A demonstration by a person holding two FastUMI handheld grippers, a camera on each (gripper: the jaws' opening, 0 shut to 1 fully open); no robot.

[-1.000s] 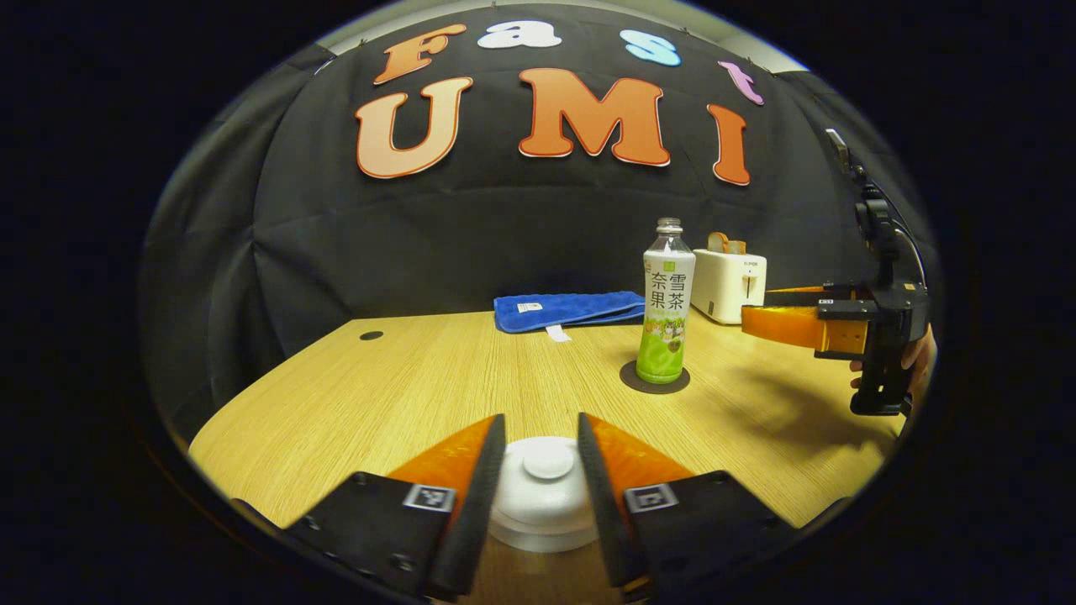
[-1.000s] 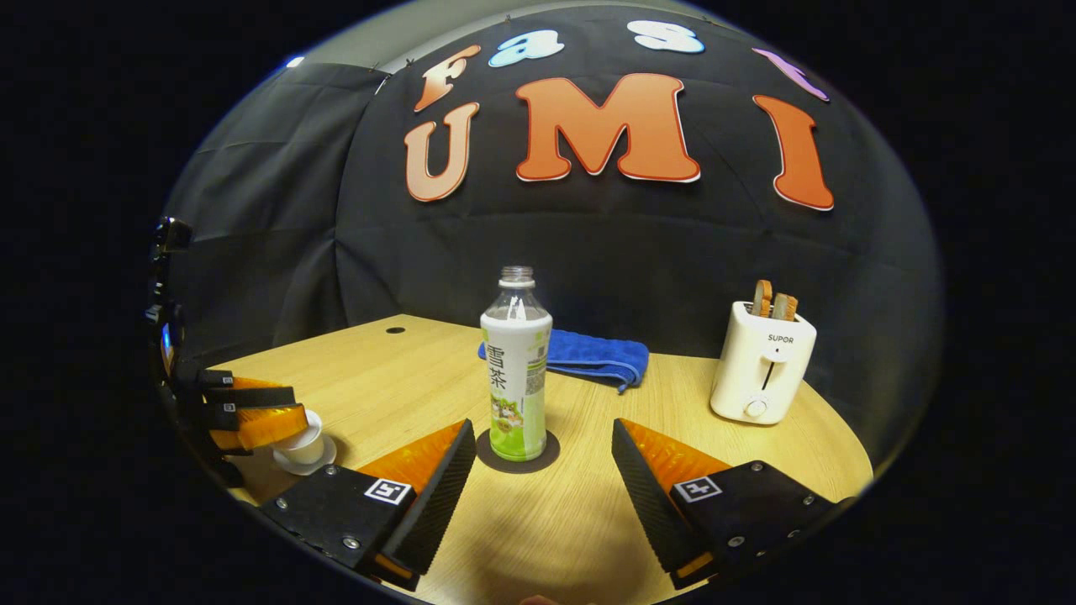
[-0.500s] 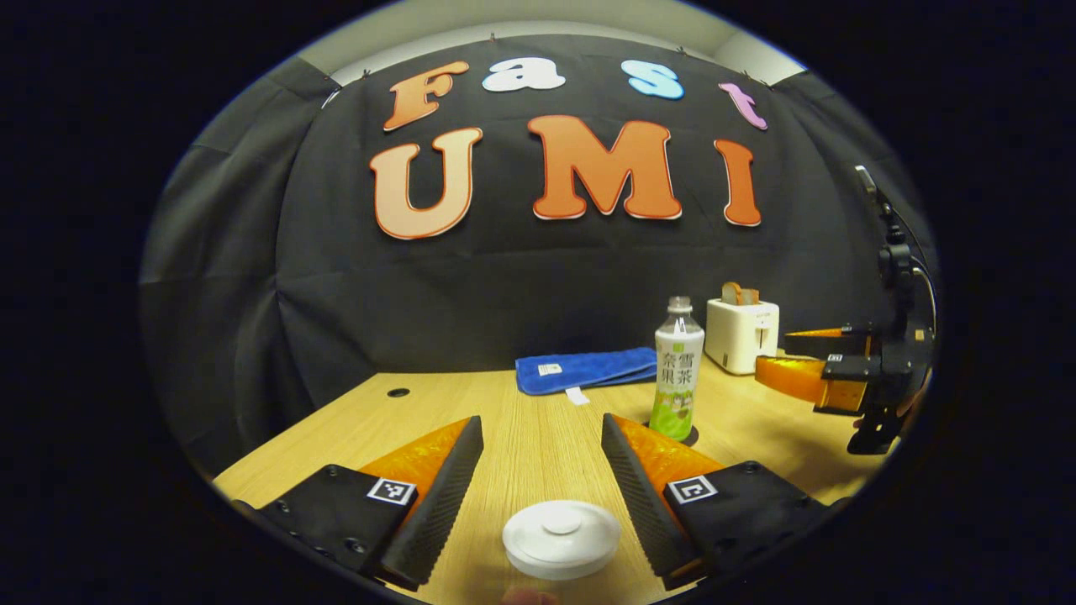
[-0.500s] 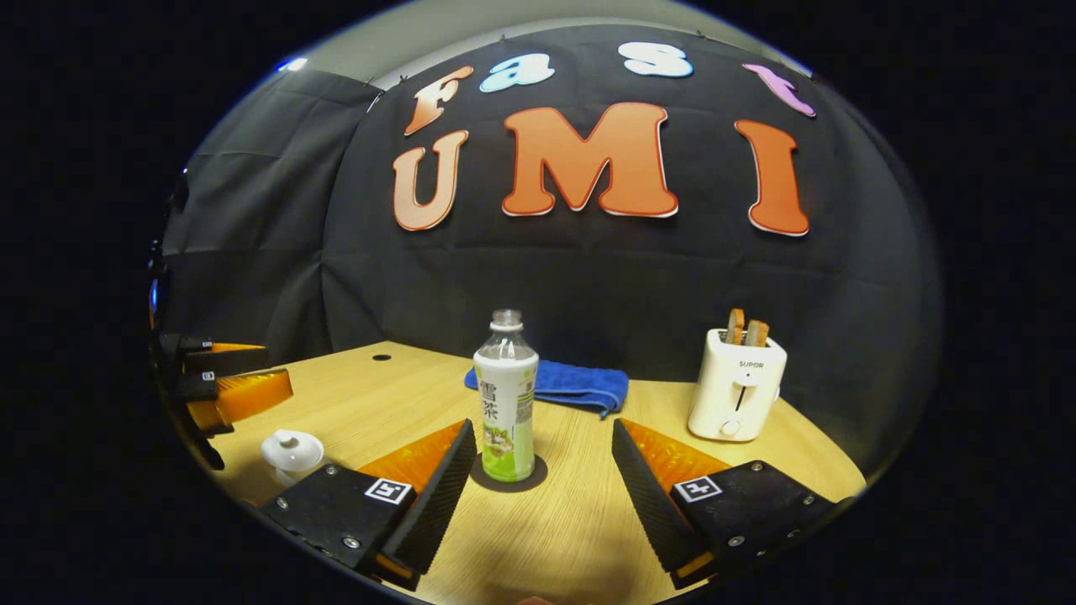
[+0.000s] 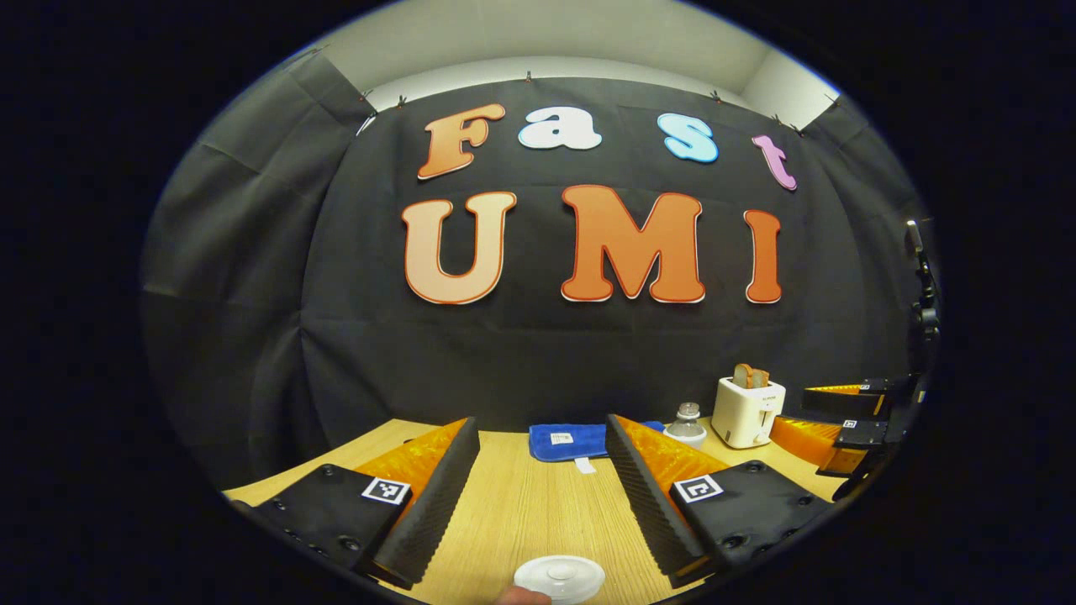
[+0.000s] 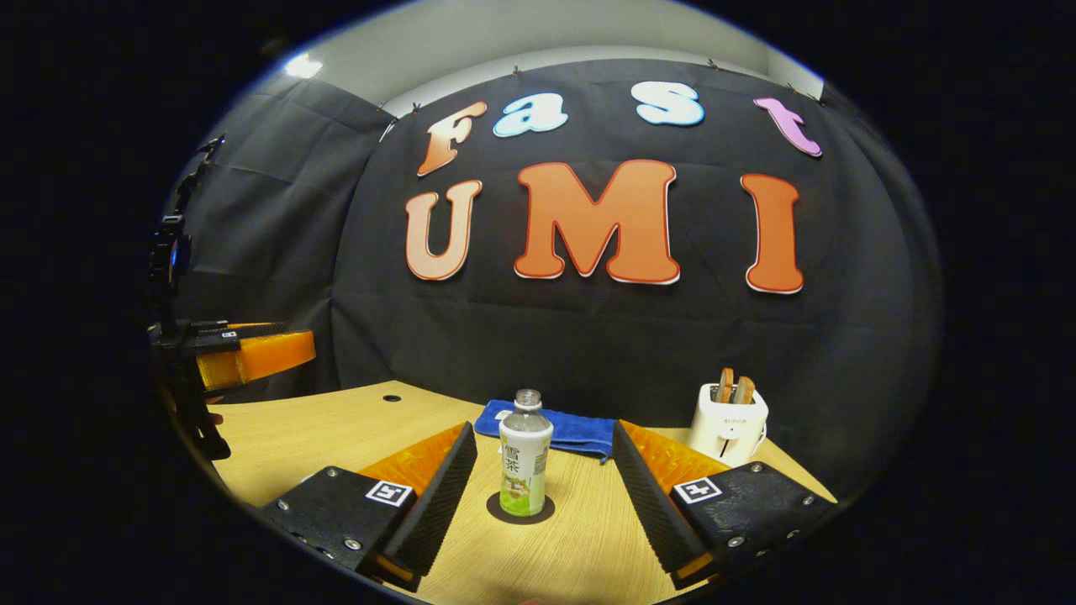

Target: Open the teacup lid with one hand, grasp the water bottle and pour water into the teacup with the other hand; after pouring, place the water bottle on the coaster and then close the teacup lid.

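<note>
The white teacup lid [image 5: 559,578] lies flat at the bottom edge of the left gripper view, below and in front of my left gripper [image 5: 540,424], which is open and holds nothing. The cup under the lid is hidden. The uncapped green-labelled water bottle [image 6: 525,458] stands upright on a dark round coaster [image 6: 521,509]. My right gripper [image 6: 544,430] is open, back from the bottle and above the table. In the left gripper view the bottle's neck [image 5: 687,418] peeks over the right finger.
A white toaster [image 6: 730,420] with bread stands at the back right, and a folded blue towel [image 6: 580,428] lies behind the bottle. The wooden table [image 6: 336,433] has a cable hole [image 6: 392,397] at the far left. The left gripper [image 6: 252,357] hovers high at the left.
My left gripper opened off the lid and rose up and back, leaving the lid on the cup. My right gripper also lifted and drew back from the bottle.
</note>
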